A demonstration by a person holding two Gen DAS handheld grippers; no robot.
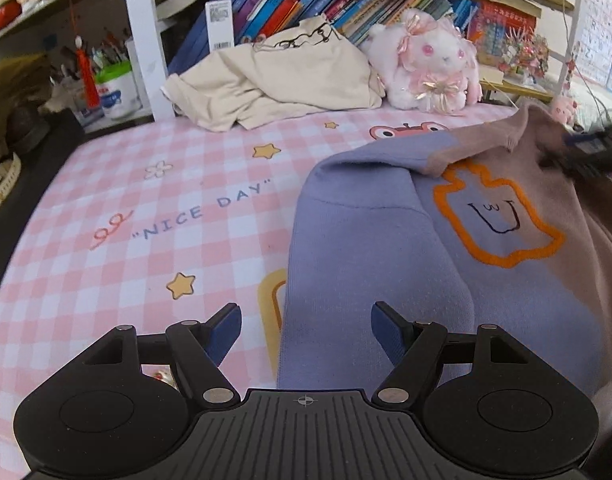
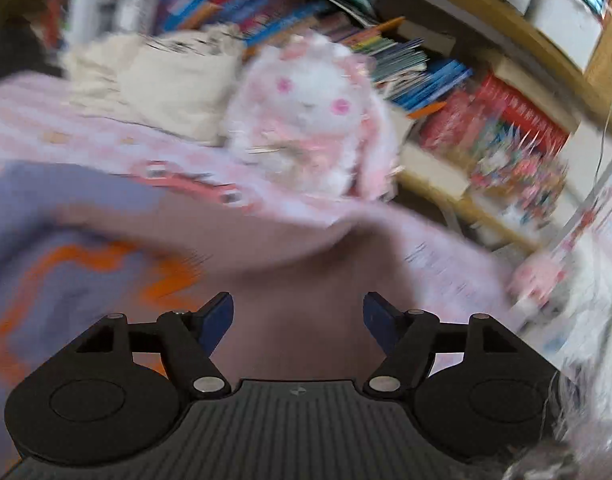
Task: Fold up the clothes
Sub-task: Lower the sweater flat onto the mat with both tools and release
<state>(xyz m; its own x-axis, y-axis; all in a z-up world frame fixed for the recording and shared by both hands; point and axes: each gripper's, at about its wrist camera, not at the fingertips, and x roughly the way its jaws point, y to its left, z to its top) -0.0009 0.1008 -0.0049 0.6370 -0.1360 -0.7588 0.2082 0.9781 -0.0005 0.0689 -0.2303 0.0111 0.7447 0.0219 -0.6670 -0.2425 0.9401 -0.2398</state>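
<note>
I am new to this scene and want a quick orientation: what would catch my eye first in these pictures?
First, the lilac and taupe knitted sweater with an orange outlined shape, lying on the pink checked sheet printed "NICE DAY". Behind it, a fluffy white and pink plush rabbit sits beside a crumpled cream garment, below crowded bookshelves. The open left hand-held gripper hovers over the sweater's near edge.

A pink-and-white checked sheet (image 1: 118,216) printed with stars, a flower and the words "NICE DAY" covers the surface across the lower and middle frame. Along the top runs a shelf of leaning books (image 1: 318,0), held by a white upright post (image 1: 140,36) at upper left. A wooden shelf (image 1: 514,84) sits at upper right beside a wall chart (image 1: 602,40). A white tub of pens (image 1: 116,88) stands at far left. The light is soft and even.
</note>
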